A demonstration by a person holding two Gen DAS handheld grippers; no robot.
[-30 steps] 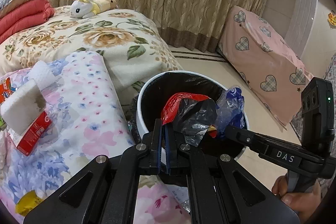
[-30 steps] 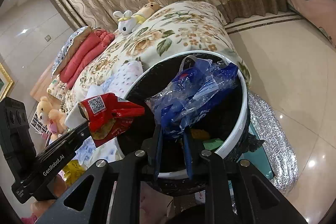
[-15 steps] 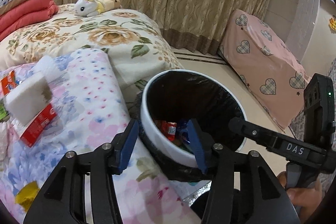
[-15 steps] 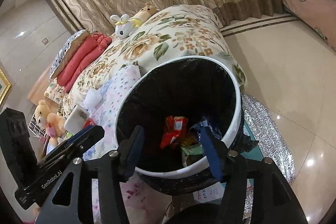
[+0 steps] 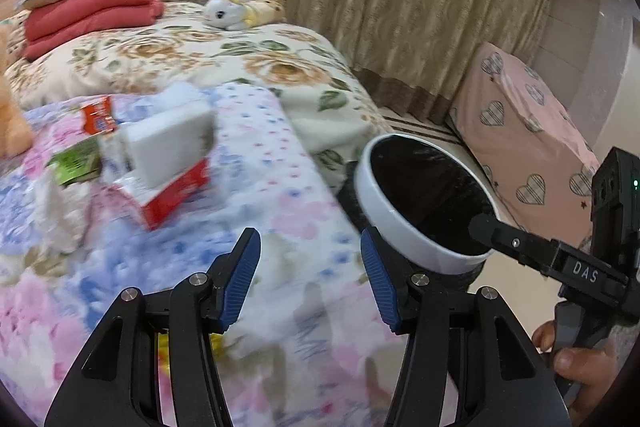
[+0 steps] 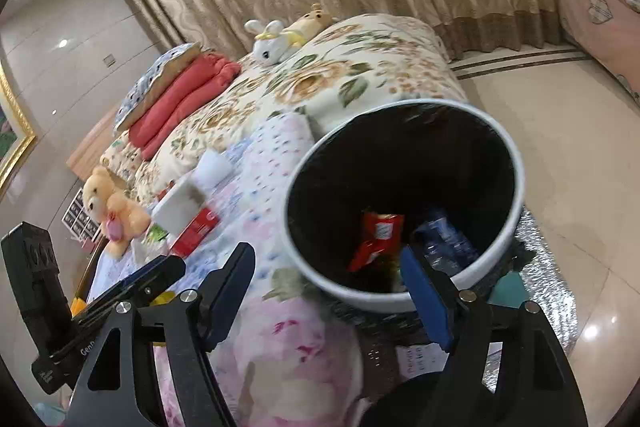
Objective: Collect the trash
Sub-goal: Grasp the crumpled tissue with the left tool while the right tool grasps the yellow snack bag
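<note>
**Both hands free, more trash waits on the bed**

The bin (image 6: pixel 404 203) stands right of the bed, a red wrapper (image 6: pixel 376 237) inside; your left gripper (image 5: pixel 310 279) and right gripper (image 6: pixel 326 291) gape wide, holding nothing; I judge the next step is reaching left toward the red box (image 5: pixel 172 195) and green packet (image 5: pixel 76 163).
</note>
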